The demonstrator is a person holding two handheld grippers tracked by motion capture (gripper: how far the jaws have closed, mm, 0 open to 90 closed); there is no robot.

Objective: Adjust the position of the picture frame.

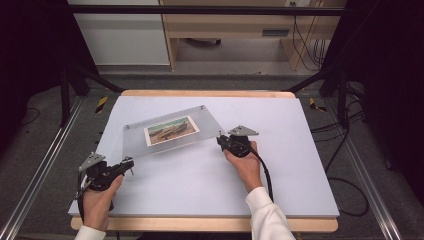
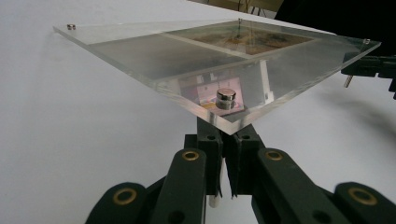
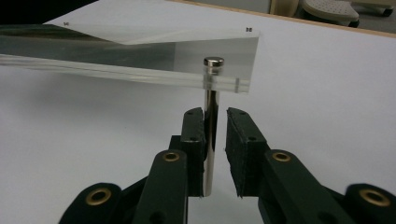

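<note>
A clear acrylic plate (image 1: 170,132) with a photo (image 1: 171,130) of a car inside it is raised above the white table. My left gripper (image 1: 128,163) is at its near left corner. In the left gripper view the jaws (image 2: 227,140) are shut on the thin post under that corner, below a metal cap (image 2: 226,95). My right gripper (image 1: 220,140) is at the plate's right corner. In the right gripper view a shiny metal post (image 3: 211,126) hangs from the plate (image 3: 116,56) between the jaws (image 3: 215,121). It rests against the left pad, with a gap to the right pad.
The white tabletop (image 1: 210,185) has a wooden front edge (image 1: 200,224). Black frame bars (image 1: 70,85) stand at both back corners, and cables (image 1: 345,165) lie on the floor to the right. Pale cabinets (image 1: 120,35) stand behind the table.
</note>
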